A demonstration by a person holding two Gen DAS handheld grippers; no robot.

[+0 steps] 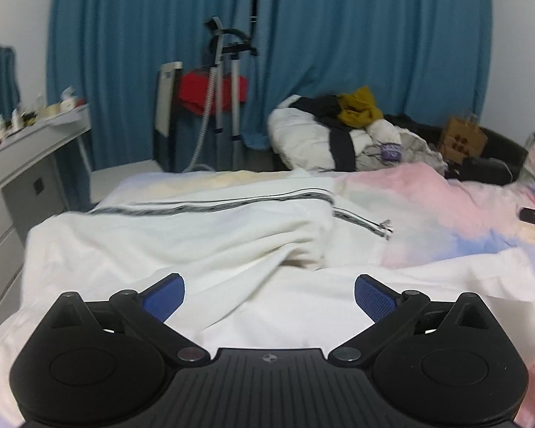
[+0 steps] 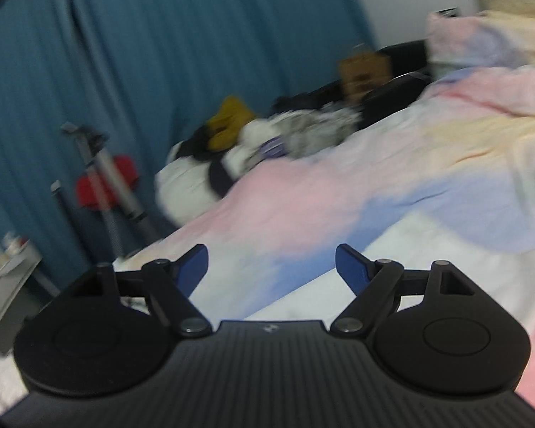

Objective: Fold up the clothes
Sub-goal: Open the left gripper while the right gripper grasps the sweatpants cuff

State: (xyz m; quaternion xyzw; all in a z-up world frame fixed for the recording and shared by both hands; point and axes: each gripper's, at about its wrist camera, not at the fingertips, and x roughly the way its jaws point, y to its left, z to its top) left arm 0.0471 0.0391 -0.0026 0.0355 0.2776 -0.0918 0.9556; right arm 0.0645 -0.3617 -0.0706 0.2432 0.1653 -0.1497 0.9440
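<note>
My left gripper (image 1: 269, 297) and right gripper (image 2: 271, 270) are black with blue pads (image 1: 372, 299). Before me lies a white garment (image 1: 182, 235) with black-and-white striped trim (image 1: 210, 208), on a pastel duvet (image 1: 428, 214) blotched pink, blue and cream. Teal curtains (image 1: 356, 46) hang behind a pile of clothes (image 1: 353, 132), white and black topped with mustard yellow, near a red cloth (image 1: 210, 91)

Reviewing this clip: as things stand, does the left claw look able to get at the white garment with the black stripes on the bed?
Probably yes. The left claw is open and empty, and the white garment lies right ahead of it on the bedspread, with nothing between the blue pads and the cloth.
</note>
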